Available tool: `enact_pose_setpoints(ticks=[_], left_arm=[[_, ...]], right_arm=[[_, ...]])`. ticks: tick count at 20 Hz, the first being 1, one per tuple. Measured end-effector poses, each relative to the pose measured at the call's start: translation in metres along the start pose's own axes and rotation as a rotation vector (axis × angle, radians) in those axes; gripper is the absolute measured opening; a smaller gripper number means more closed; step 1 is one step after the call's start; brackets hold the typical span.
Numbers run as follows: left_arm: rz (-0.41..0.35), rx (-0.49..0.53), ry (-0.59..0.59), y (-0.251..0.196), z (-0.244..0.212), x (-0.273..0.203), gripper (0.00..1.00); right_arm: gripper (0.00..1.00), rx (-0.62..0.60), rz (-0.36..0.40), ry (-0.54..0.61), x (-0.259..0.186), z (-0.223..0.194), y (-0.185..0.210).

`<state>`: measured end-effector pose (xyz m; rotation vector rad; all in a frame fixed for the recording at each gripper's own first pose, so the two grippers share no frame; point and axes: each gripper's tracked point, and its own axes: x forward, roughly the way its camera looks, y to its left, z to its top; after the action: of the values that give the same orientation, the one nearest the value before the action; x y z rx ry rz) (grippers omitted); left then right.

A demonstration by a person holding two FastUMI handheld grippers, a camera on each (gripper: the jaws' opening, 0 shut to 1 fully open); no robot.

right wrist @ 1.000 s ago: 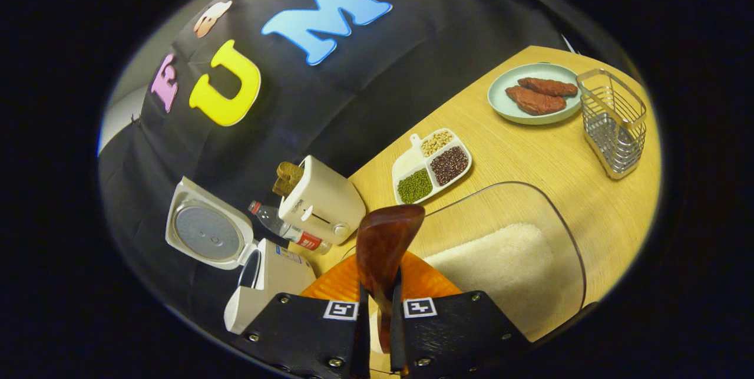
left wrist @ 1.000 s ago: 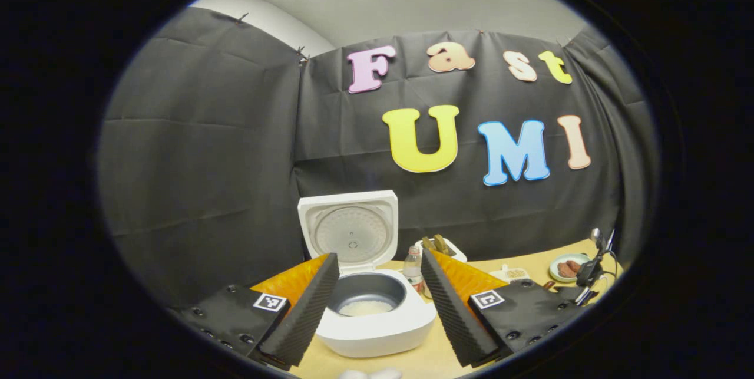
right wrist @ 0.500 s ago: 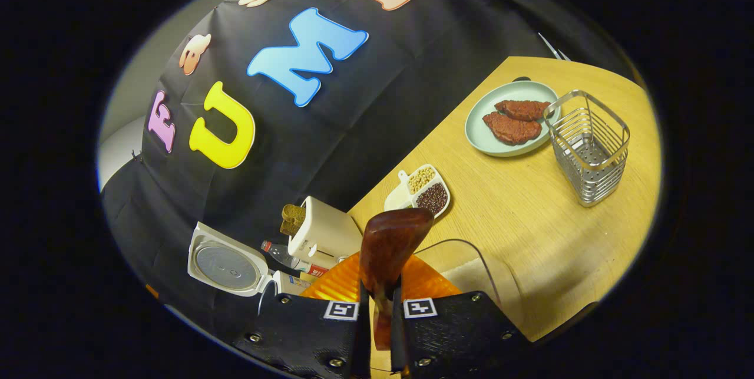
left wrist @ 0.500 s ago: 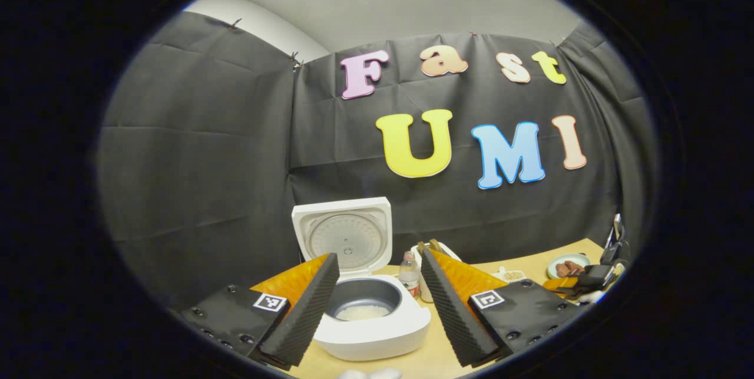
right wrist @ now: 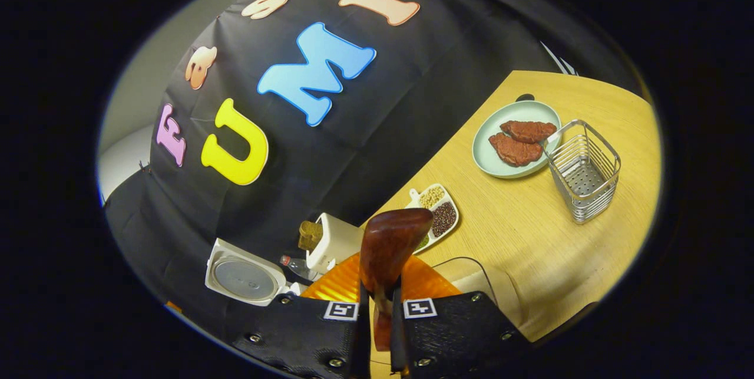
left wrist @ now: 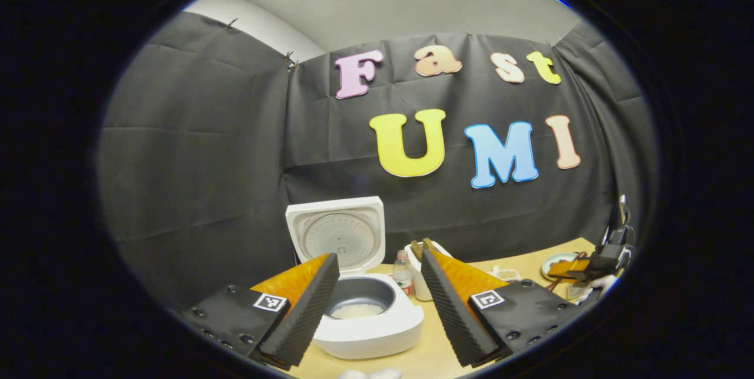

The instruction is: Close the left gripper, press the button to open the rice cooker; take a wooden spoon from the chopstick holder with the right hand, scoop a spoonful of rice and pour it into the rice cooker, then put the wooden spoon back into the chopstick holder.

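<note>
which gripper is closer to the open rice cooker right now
Left. The left gripper sits open right in front of the rice cooker, its pot between the fingers. The right gripper, shut on the wooden spoon, is farther off.

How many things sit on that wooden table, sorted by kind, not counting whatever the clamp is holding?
Kitchen appliances: 2, the open white rice cooker and the cream toaster.
Food dishes: 2, the pale green plate with brown meat and the white divided dish of beans.
Containers: 3, the wire metal chopstick holder, the clear plastic rice tub, the small clear bottle.
Total: 7.
</note>
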<state>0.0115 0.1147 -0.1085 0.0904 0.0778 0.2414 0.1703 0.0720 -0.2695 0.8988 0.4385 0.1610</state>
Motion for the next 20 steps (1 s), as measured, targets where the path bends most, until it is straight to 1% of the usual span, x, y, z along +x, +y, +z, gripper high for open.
enact_pose_setpoints(ticks=[1,4,5,6,8,13,14,15,17,20], left_arm=[[-0.001,0.002,0.003,0.001,-0.002,-0.001,0.99],[-0.002,0.004,0.004,0.005,-0.005,-0.005,0.99],[0.002,0.004,0.004,0.008,-0.005,-0.008,0.98],[0.009,0.004,0.004,0.013,-0.005,-0.010,0.99],[0.020,0.002,0.000,0.021,-0.006,-0.016,0.99],[0.058,0.009,-0.002,0.047,-0.012,-0.030,0.99],[0.067,0.004,-0.005,0.052,-0.012,-0.032,0.98],[0.075,-0.002,-0.002,0.057,-0.016,-0.033,0.99],[0.093,-0.011,-0.002,0.065,-0.017,-0.037,0.99],[0.123,-0.023,0.000,0.076,-0.020,-0.039,0.99]], right_arm=[[0.13,0.010,0.011,-0.010,-0.002,0.006,0.008],[0.13,0.071,0.038,-0.023,-0.009,0.019,0.035],[0.13,0.077,0.048,-0.028,-0.009,0.023,0.047],[0.13,0.067,0.068,-0.038,-0.011,0.025,0.061],[0.13,0.039,0.099,-0.034,-0.009,0.022,0.090],[0.13,0.072,0.179,0.036,0.012,-0.019,0.171],[0.13,0.080,0.192,0.056,0.018,-0.030,0.186],[0.13,0.087,0.206,0.077,0.023,-0.043,0.200],[0.13,0.095,0.235,0.121,0.037,-0.070,0.229],[0.13,0.072,0.262,0.175,0.060,-0.116,0.263]])
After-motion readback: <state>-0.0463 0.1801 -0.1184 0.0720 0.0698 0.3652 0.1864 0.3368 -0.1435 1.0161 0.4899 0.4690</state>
